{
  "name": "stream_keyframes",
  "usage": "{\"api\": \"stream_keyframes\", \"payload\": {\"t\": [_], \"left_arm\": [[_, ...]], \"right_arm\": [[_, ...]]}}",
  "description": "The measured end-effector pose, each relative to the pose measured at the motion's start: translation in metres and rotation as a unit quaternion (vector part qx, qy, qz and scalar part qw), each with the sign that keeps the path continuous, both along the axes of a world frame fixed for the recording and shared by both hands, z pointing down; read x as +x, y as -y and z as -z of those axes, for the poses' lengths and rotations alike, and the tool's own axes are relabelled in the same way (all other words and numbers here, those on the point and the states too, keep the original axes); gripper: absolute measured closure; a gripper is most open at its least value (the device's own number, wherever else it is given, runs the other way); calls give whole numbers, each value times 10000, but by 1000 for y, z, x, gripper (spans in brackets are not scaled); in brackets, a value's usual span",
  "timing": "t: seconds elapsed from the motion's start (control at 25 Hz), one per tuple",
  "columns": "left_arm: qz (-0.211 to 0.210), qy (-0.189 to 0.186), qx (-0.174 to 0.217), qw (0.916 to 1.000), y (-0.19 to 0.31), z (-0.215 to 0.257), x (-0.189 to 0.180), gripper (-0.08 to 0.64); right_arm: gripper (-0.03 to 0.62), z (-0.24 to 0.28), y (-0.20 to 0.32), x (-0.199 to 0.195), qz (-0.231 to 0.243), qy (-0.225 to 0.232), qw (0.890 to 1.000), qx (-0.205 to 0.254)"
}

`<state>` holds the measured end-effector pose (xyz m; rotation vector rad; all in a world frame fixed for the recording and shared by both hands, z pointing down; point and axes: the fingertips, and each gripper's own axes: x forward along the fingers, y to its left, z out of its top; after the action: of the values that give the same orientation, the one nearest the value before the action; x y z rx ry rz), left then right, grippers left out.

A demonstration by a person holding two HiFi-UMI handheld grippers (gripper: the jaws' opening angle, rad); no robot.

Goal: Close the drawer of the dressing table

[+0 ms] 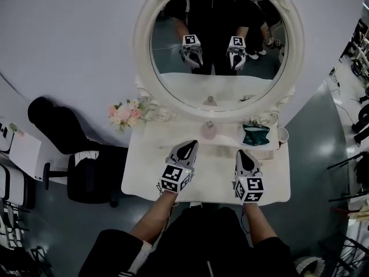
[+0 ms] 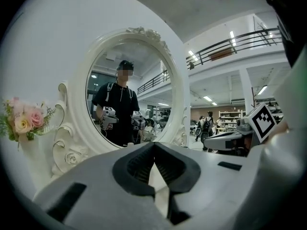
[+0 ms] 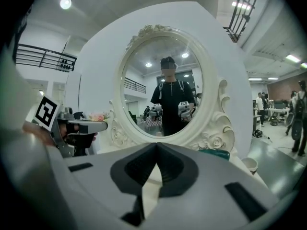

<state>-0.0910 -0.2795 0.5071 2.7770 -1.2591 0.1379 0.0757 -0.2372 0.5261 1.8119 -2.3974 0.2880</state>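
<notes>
Currently, left tongs (image 1: pixel 189 146) and right tongs (image 1: pixel 242 153) hover clenched and empty above the tabletop (image 1: pixel 213 175). Presumably the drawer sits under its near edge, hidden behind the forearms (image 1: pixel 157 219); closure unverifiable. Risk: a forward sweep could topple the small bottle (image 1: pixel 209 130) ahead.

Seeing pink flowers (image 1: pixel 124 113) leaning at left, a teal pouch (image 1: pixel 255 135) lying beside a white cup (image 1: pixel 282 135), a black chair (image 1: pixel 57 126) standing apart.

Mirror (image 1: pixel 219 45) stands at the dressing table's (image 1: pixel 144 178) back edge. Flowers (image 1: pixel 124 113) sit at its back left corner, a cup (image 1: pixel 282 135) back right.
</notes>
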Motion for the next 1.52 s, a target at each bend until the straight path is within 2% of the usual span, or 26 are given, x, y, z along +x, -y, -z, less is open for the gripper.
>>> {"api": "stream_keyframes", "payload": {"t": [0.4,0.64,1.12,1.32,1.52], "left_arm": [[122,-16,10,9999,30,4,15,557],[133,7,8,9999,32,2,24,557],[-145,147,-415,9989,10,-46,52,557],[-351,189,-601,9974,-1,-61,69,557],[-479,214,-626,9967,-8,-62,81,557]], "right_arm": [[591,8,35,12,114,38,9999,124],[591,2,37,18,154,36,9998,85],[591,-53,1,50,-197,88,9985,-508],[591,-82,-18,75,-496,86,9957,-773],[591,-119,-35,112,-892,73,9896,-1129]]}}
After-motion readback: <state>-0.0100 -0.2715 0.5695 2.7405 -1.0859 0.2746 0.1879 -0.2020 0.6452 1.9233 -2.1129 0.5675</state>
